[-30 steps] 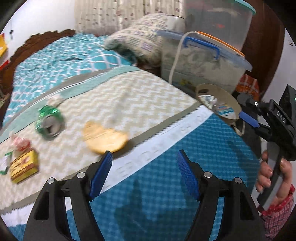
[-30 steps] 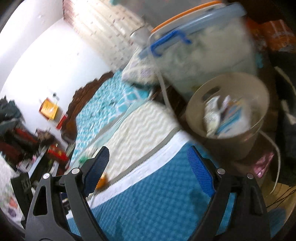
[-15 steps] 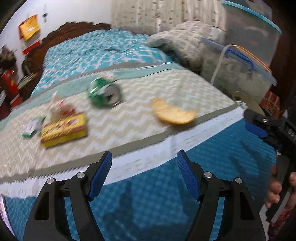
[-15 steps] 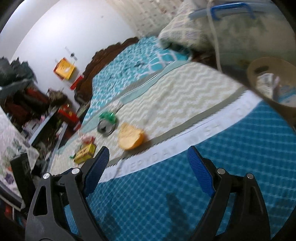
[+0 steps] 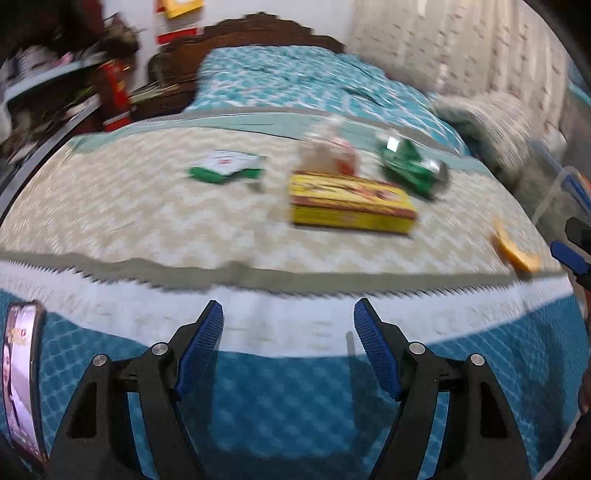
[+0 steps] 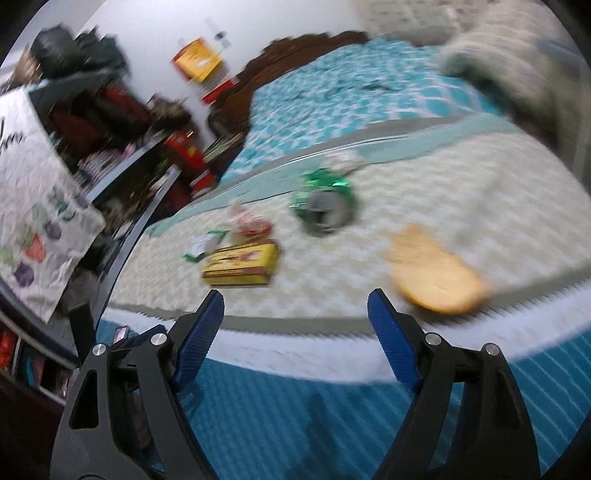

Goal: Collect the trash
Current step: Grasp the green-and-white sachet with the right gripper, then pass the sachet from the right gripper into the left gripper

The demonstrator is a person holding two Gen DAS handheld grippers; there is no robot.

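Trash lies on a cream zigzag cloth [image 5: 110, 206] on the bed: a yellow box [image 5: 351, 210] [image 6: 242, 264], a crushed green can [image 5: 412, 166] [image 6: 325, 203], a green and white wrapper [image 5: 225, 168] [image 6: 205, 245], a red and white wrapper [image 5: 330, 151] [image 6: 251, 223], and an orange peel [image 5: 515, 251] [image 6: 436, 277]. My left gripper [image 5: 288, 332] is open and empty, over the bedspread short of the box. My right gripper [image 6: 295, 325] is open and empty, just short of the peel and box.
A phone [image 5: 20, 384] lies on the blue bedspread at the left. A dark wooden headboard [image 5: 258, 33] stands at the back with cluttered shelves [image 6: 110, 122] to its left. A pillow [image 5: 491, 122] and a clear tub edge [image 5: 554, 192] lie right.
Both views have swung left, away from the bin and tubs. The trash now sits centred ahead of both grippers, and the phone has come into the left view. Both grippers stay open.
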